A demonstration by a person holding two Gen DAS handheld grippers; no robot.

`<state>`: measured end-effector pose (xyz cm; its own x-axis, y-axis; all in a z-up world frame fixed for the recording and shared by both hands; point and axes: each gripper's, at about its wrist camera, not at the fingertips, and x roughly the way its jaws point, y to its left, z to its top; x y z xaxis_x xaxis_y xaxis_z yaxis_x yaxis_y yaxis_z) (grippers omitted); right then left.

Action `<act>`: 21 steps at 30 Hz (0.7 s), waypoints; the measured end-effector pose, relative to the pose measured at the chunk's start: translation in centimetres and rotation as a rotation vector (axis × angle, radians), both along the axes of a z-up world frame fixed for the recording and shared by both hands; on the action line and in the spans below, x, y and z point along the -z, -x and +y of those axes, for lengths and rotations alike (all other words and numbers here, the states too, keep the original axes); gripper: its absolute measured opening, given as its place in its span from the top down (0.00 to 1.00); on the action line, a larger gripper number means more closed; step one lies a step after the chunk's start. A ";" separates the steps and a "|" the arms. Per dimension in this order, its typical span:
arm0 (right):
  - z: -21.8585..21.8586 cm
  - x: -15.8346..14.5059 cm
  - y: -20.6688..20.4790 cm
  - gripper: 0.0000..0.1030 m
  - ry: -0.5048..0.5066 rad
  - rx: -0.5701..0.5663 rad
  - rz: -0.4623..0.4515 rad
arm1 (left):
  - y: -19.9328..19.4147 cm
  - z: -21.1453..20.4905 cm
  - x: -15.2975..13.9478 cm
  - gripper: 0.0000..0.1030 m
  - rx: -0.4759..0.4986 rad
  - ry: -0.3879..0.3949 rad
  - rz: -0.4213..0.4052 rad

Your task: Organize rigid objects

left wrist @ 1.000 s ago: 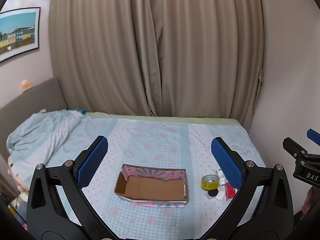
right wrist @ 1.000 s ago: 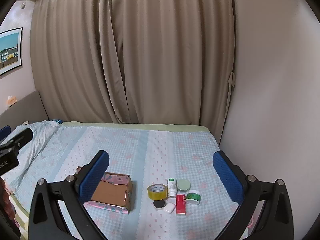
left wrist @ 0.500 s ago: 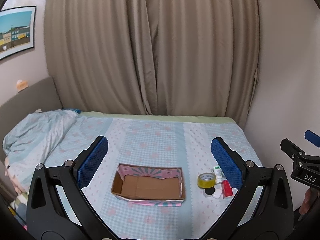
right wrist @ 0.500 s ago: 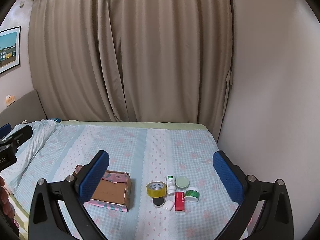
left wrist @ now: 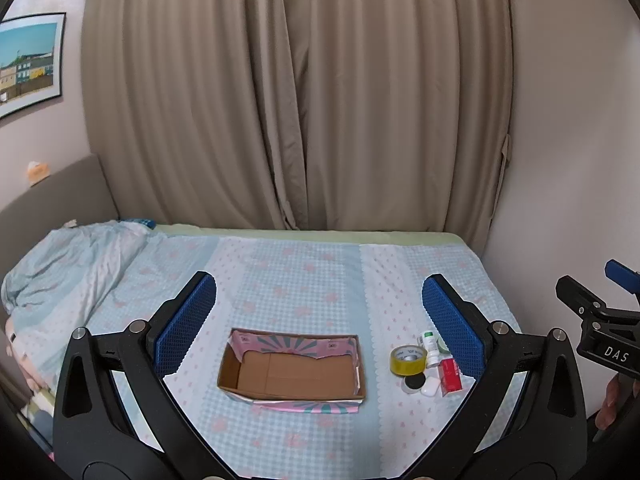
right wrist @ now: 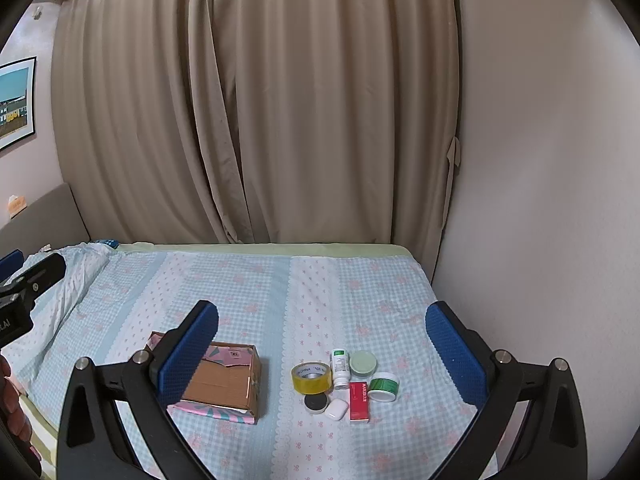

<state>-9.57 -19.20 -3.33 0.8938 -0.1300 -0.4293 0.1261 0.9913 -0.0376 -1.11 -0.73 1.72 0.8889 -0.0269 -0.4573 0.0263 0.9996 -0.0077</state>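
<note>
I'm holding the left gripper (left wrist: 319, 316) and right gripper (right wrist: 322, 344) above the bed (right wrist: 256, 292), both spread wide, gripping nothing. The cardboard box (left wrist: 292, 370) is sitting empty; the tape roll (right wrist: 311, 377), white bottle (right wrist: 340, 368), red box (right wrist: 359, 400), two green jars (right wrist: 383, 386), black disc (right wrist: 316, 402) and earbud case (right wrist: 335, 409) are clustering just right of it.

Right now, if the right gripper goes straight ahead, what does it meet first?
Probably the bedsheet past the tape roll and white bottle, which sit low between its open jaws; depth is unclear. Nothing stands in the line before that.
</note>
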 end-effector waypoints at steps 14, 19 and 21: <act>0.2 -0.2 0.1 0.00 -0.006 0.007 -0.008 | -0.2 -0.2 0.0 0.01 0.011 0.013 0.007; 0.6 -0.4 0.3 0.00 0.001 0.016 -0.014 | -0.2 -0.3 0.1 0.01 0.014 0.021 0.005; 0.6 -0.4 0.3 0.00 0.000 0.017 -0.017 | -0.1 -0.3 0.1 0.01 0.013 0.024 0.003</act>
